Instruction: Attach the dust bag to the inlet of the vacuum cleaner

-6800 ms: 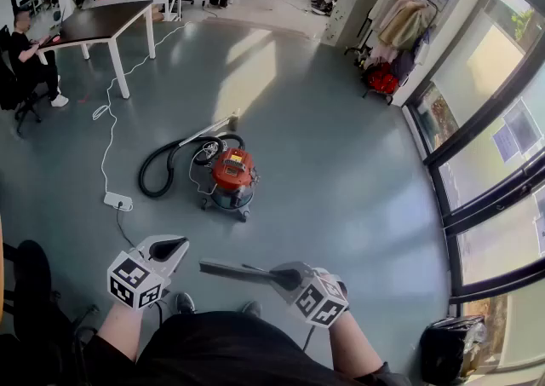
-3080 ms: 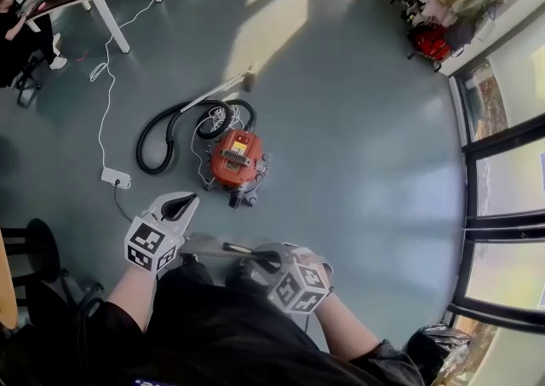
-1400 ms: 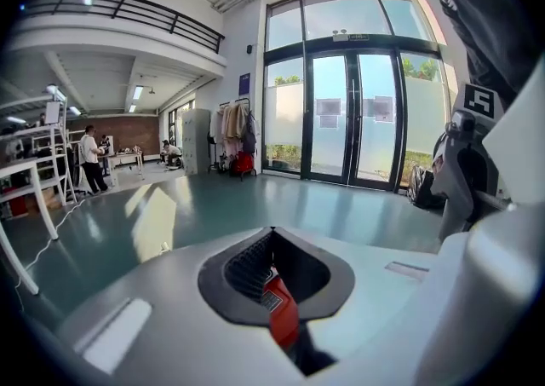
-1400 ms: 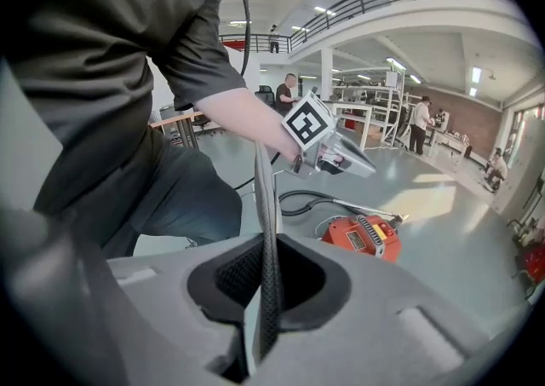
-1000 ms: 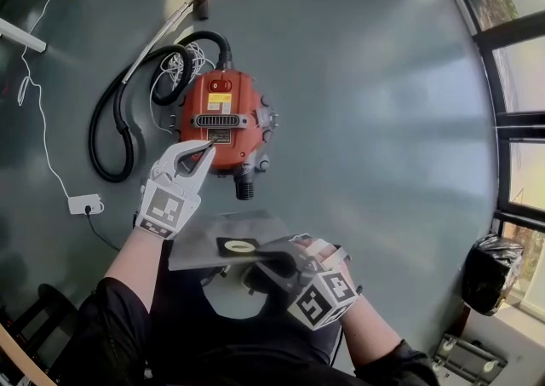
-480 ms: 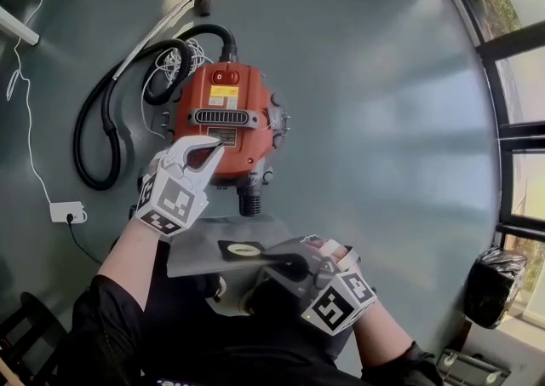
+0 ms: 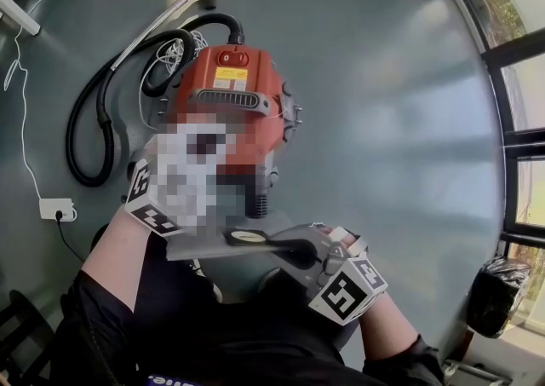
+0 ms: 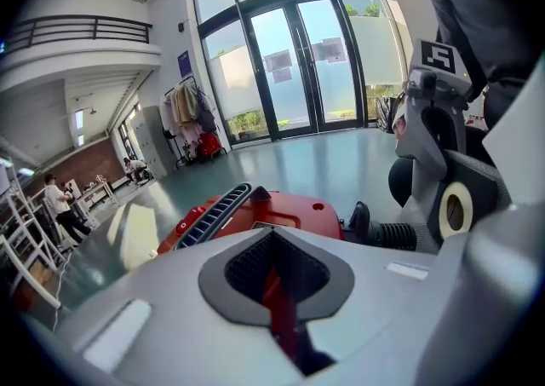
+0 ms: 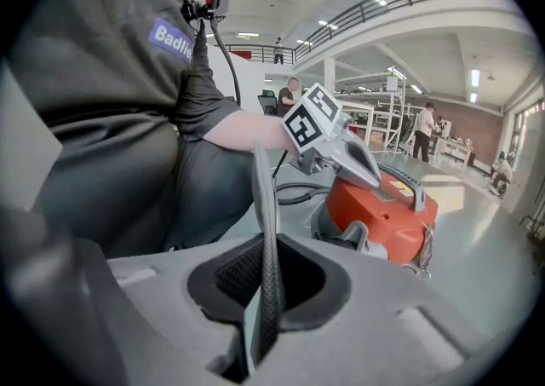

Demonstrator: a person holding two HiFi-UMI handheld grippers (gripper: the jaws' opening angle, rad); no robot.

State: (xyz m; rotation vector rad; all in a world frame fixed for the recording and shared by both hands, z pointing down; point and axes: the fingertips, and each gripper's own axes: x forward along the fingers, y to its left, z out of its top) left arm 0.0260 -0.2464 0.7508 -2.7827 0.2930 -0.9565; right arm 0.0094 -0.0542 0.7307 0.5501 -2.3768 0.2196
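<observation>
The right gripper view alone shows the right gripper (image 9: pixel 266 290) pinching the bag (image 9: pixel 266 197) by its edge, the sheet standing upright between the pads. Only the left gripper view shows the left gripper (image 8: pixel 277 290) pressed almost together and empty, the vacuum (image 8: pixel 255 214) red through the slit, and the bag's ring (image 8: pixel 456 210) near the ribbed inlet (image 8: pixel 396 235). In the head view a mosaic covers the left gripper. Against a second before, the vacuum fills more of the head view, and the bag lies closer to the inlet

Yellow label (image 7: pixel 230 78) on vacuum cleaner (image 7: pixel 271 120), illegible
</observation>
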